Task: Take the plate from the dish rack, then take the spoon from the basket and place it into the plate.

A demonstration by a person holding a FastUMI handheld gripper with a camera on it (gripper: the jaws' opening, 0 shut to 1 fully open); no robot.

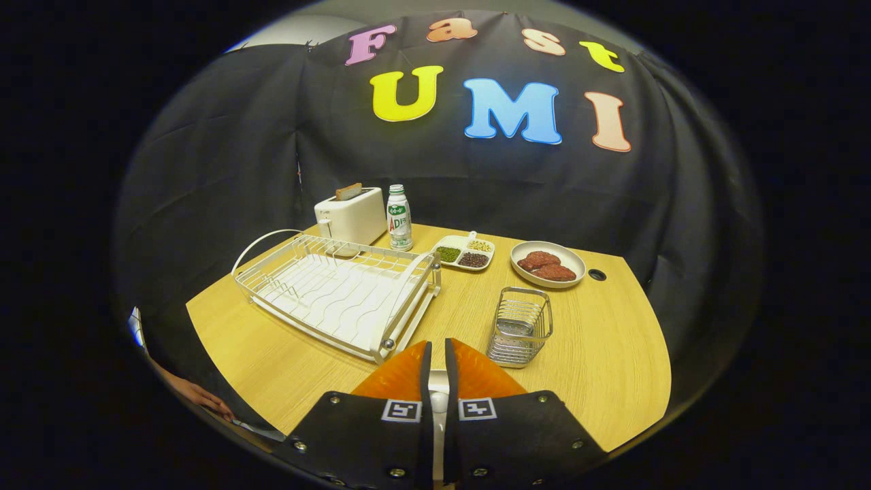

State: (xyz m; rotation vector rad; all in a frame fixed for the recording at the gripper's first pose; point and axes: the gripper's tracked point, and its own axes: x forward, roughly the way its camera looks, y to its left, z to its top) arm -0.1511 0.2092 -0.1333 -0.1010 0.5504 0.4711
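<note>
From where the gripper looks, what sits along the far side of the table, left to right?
Toaster → bottle → divided snack tray → plate of patties. The gripper hangs nearer, fingers almost together, gripping nothing.

gripper (436, 354): fingers nearly closed, a thin white strip seen in the gap; what it is cannot be told.
dish rack (338, 292): its 6 o'clock corner is hidden behind the fingers.
basket (520, 325): contents cannot be made out through the wires.
bottle (399, 218): label too small to be read.
hand (199, 395): at 8 o'clock of the table (599, 340), cut off by the table's edge.
</note>
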